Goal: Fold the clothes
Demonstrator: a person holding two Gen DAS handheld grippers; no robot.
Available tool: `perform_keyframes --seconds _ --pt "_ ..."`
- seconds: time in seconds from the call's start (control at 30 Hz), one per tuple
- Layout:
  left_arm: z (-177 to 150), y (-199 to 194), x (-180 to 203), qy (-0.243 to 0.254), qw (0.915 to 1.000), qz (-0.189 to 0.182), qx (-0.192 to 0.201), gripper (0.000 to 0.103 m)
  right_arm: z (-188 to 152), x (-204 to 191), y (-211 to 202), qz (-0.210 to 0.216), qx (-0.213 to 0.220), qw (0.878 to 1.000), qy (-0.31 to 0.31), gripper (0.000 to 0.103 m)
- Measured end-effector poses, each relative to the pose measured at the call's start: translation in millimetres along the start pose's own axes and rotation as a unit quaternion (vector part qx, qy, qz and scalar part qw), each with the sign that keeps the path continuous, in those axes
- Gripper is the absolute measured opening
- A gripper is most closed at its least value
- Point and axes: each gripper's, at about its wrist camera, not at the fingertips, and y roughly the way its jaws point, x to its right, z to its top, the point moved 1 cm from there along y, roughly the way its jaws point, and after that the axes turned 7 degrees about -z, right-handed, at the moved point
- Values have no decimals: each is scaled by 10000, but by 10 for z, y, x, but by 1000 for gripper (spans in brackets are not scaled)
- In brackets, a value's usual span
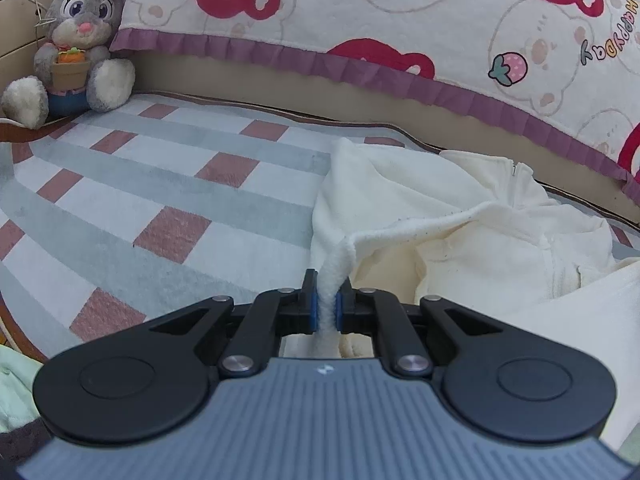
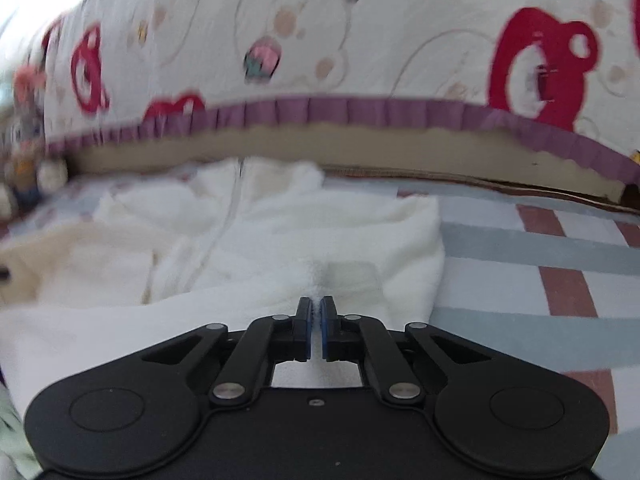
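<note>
Setting: a bed (image 1: 160, 184) under a checked sheet of pale grey-blue, white and brick-red squares, backed by a tan headboard (image 1: 280, 92).

Draped over the headboard: a cream quilt (image 1: 400, 20) printed with red and white bears and a strawberry, edged in a purple frill.

Far corner, left wrist view: a grey plush rabbit (image 1: 76, 36), seated, holding a small pot with a carrot. It shows only as a blur at the left edge of the right wrist view.

Garment: one cream fleece jacket (image 1: 460, 232) with a zip, lying rumpled on the sheet near the headboard, to the right in the left wrist view and centre-left in the right wrist view (image 2: 260, 240).

Left gripper (image 1: 327, 312): jaws nearly together, blue pads clamped on a bunched ridge of the jacket's edge, which rises from the fabric into the pads.

Right gripper (image 2: 317, 328): jaws closed to a thin slit over the jacket's near edge, with a small pinch of fleece at the tips. This view is blurred.

Lower left corner, both views: a pale green cloth (image 1: 16, 392), partly seen.
</note>
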Motion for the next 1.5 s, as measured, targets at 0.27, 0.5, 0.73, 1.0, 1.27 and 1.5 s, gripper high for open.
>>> perform_keyframes --seconds 0.27,0.5,0.73,1.0,1.27,1.5 --pt "167 108 115 78 9997 -227 -6 12 34 217 -153 -796 24 9968 -12 4" --pt "309 722 419 909 9945 -223 -477 12 34 688 531 -782 -777 9910 758 5" --pt "356 720 271 477 9972 -323 -477 17 -87 797 566 -372 -877 9849 1446 51" --pt "479 686 238 602 9964 -450 -403 8 -23 609 267 -509 -223 9947 865 10" --pt "519 316 111 607 9844 -1647 -100 48 -79 600 81 -866 -174 9934 734 10" --pt "276 403 155 1353 9806 -1382 -326 53 -123 656 228 -899 -395 9910 906 10"
